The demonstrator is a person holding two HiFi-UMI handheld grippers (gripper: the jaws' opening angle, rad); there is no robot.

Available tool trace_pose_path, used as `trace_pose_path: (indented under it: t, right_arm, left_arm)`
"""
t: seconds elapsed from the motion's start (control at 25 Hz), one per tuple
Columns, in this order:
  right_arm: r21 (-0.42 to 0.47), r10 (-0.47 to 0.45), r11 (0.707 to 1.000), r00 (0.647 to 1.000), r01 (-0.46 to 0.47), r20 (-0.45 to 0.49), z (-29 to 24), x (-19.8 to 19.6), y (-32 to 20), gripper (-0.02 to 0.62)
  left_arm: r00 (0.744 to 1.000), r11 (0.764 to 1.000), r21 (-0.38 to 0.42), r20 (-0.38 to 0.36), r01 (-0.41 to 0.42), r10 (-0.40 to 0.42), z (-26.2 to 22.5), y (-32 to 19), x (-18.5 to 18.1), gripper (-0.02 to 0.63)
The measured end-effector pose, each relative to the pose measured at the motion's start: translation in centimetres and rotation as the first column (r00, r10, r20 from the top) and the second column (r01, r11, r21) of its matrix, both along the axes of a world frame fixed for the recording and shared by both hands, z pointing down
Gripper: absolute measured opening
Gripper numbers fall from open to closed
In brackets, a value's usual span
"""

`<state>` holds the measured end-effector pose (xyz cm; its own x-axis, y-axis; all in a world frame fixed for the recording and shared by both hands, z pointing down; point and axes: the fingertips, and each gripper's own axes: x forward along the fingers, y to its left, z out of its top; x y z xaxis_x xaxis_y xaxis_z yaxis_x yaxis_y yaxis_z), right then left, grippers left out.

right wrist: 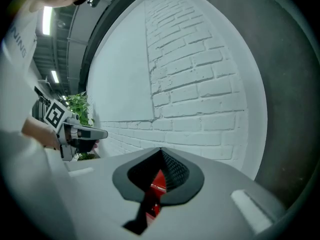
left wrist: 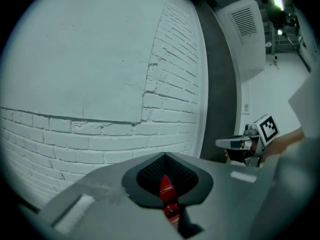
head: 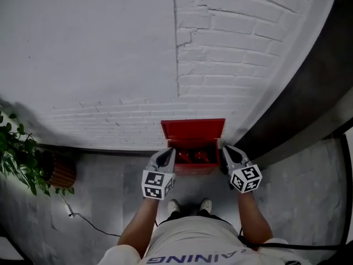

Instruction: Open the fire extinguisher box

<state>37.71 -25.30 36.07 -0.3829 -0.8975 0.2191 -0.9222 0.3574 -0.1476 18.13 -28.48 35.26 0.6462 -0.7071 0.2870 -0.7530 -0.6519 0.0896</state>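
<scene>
Both pinched shut, empty: left gripper [head: 171, 151], right gripper [head: 224, 147] | fire extinguisher box [head: 190, 169] lid [head: 193, 128] up against brick wall [head: 231, 65], extinguishers [head: 198, 156] showing | looks done tbh

The red metal fire extinguisher box [head: 192, 167] is shaped like a small chest and sits on the grey floor [head: 110, 197], a little below the middle of the head view, toward 6 o'clock. It is open. Its flat red lid [head: 193, 128] stands straight up at the box's 12 o'clock side, against the white brick wall [head: 220, 54]. Inside lie red round things [head: 199, 156], too small to make out well.
</scene>
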Motion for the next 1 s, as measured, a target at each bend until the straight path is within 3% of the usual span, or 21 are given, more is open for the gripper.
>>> trace_pose_path:
  t: [1.0]
  right_arm:
    - [0.036,0.005,0.999,1.000,-0.005,-0.016,-2.3,1.6,-1.2,0.005]
  left_arm:
    - [0.999,0.999,0.018,-0.025,0.033,-0.033,-1.5,-0.5,0.9,0.006]
